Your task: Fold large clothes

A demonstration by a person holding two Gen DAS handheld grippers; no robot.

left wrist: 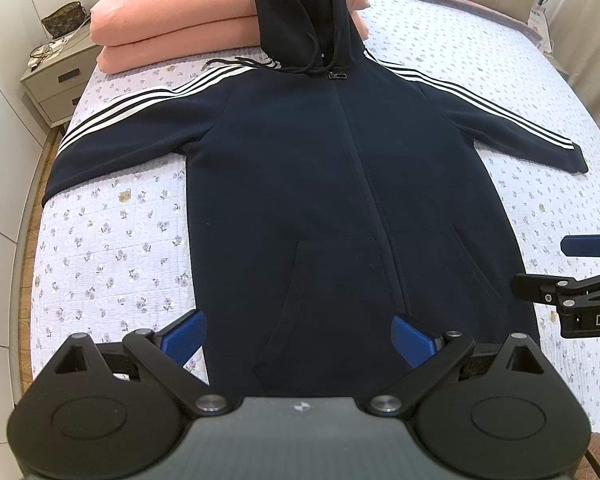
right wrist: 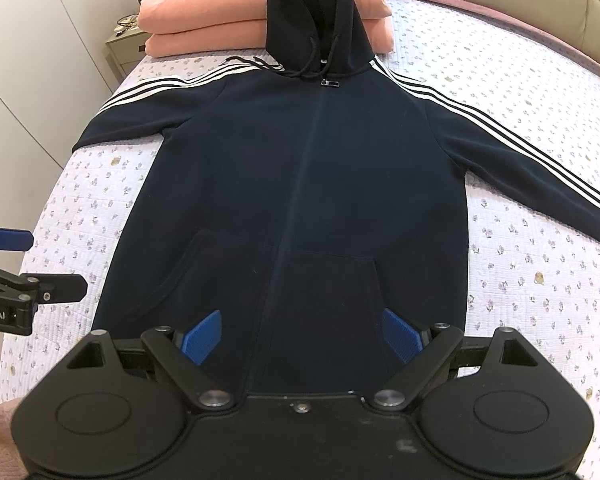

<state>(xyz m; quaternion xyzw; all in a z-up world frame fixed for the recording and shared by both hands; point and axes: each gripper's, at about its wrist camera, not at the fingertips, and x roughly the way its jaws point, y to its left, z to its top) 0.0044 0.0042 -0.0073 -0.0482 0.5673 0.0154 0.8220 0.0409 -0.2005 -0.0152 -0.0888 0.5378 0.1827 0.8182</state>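
Left gripper (left wrist: 298, 338) and right gripper (right wrist: 302, 334), marked "bot.AI" and "DA", both hover spread wide, empty, above the hem of a navy zip hoodie (left wrist: 312, 176) lying flat on the floral bedspread (left wrist: 100, 248).

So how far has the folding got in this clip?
Done: the navy hoodie lies spread flat, zipped, front up on the floral bedspread, both striped sleeves out to the sides, its hood resting against the pink pillows. In hand: nothing; the left claw and right claw hover open above the hem. Left: every fold; sleeves, body and hood are all unfolded.
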